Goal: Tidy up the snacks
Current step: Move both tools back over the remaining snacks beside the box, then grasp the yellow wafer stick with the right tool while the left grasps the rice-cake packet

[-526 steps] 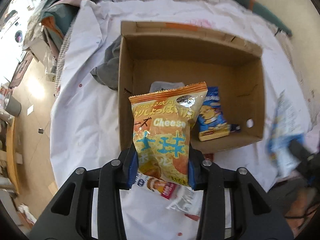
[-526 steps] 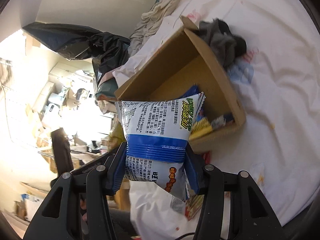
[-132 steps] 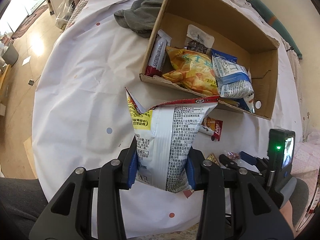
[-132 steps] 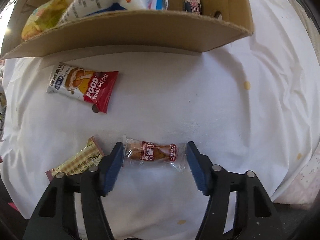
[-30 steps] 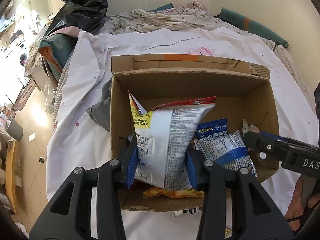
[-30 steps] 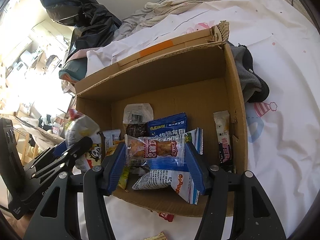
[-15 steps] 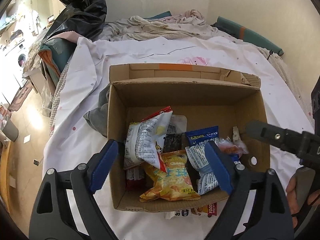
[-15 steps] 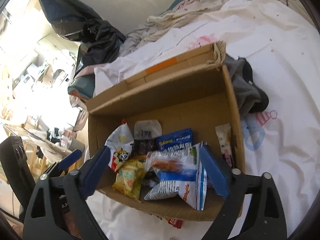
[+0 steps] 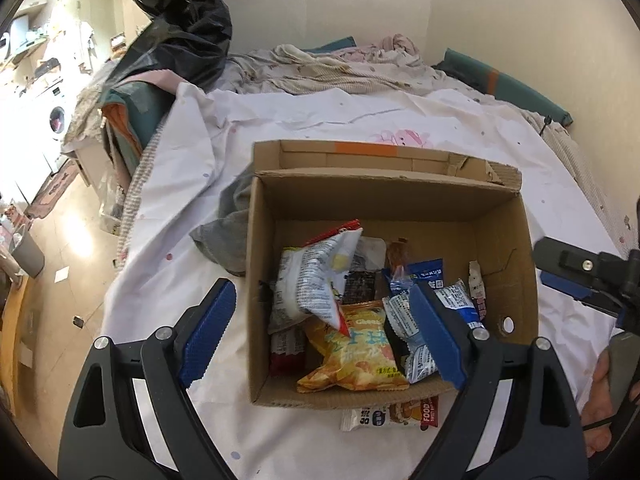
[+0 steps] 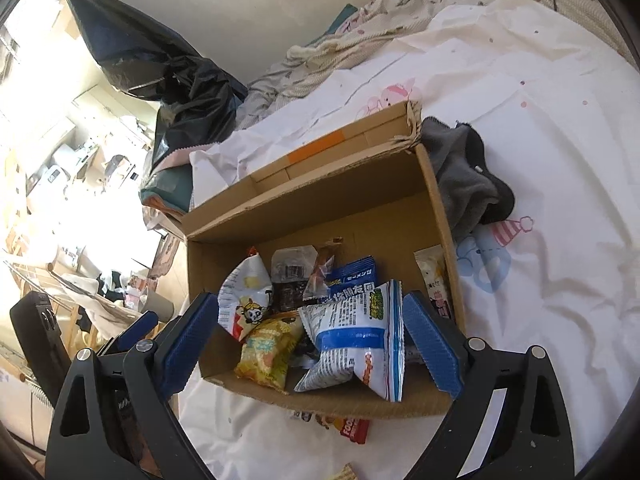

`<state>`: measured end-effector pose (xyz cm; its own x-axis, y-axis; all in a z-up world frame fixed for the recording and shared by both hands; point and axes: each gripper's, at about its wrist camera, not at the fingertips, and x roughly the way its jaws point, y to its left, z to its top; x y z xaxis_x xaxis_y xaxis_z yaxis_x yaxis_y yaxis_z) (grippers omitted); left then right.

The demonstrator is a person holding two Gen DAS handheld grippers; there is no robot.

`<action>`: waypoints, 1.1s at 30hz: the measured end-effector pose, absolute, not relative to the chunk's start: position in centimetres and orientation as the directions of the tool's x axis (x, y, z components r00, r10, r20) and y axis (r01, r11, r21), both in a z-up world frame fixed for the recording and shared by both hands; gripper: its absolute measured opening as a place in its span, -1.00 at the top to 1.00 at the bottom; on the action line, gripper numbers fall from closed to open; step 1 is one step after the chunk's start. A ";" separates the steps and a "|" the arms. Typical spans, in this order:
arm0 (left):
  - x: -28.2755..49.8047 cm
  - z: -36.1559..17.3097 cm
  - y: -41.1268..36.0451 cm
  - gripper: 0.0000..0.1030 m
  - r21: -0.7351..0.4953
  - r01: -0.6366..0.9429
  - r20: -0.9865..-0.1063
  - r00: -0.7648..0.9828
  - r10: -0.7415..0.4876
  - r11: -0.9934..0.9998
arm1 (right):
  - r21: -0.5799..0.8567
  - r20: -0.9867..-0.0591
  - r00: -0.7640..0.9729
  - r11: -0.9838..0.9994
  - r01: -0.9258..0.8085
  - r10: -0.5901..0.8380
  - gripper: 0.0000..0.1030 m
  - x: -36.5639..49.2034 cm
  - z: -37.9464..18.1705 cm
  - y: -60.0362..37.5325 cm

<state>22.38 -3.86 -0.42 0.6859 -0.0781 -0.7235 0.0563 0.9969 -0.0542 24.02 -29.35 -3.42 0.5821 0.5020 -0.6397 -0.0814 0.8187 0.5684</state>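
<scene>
An open cardboard box (image 9: 500, 232) (image 10: 434, 200) sits on the white sheet and holds several snack packs. A white-and-red bag (image 9: 316, 276) (image 10: 246, 300) leans at its left. A yellow cheese bag (image 9: 356, 356) (image 10: 268, 356) and a blue-white bag (image 9: 416, 324) (image 10: 356, 336) lie in front. A small brown wrapped snack (image 9: 398, 258) (image 10: 320, 272) lies toward the back. My left gripper (image 9: 322, 334) is open and empty above the box. My right gripper (image 10: 308, 348) is open and empty above the box.
A red-and-white rice cake pack (image 9: 394, 416) (image 10: 352, 428) lies on the sheet before the box. Another wrapper's corner (image 10: 346, 472) shows at the bottom edge. Grey cloth (image 9: 224, 236) (image 10: 464, 176) lies beside the box. A black bag (image 9: 180, 28) and bedding sit behind.
Both grippers opened and let go: the white-and-red bag and the small brown snack now lie in the box. Both grippers have drawn back a little.
</scene>
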 end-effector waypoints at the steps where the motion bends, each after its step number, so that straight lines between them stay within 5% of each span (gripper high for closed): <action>1: 22.1 -0.2 -3.7 -0.68 -0.053 0.058 -0.721 0.688 -0.078 0.997 | 0.567 -0.638 0.585 0.819 -0.083 0.501 -0.86 23.6 -3.2 -29.4; 25: 14.6 -1.3 -1.2 -0.68 -0.051 -0.045 -0.791 0.612 -0.013 0.998 | 0.527 -0.729 0.494 0.849 -0.037 0.474 -0.86 15.9 -5.3 -28.8; 33: 13.7 -2.2 0.7 -0.68 -0.045 -0.142 -0.808 0.588 0.048 0.989 | 0.573 -0.780 0.347 0.817 0.060 0.521 -0.85 15.4 -9.3 -28.2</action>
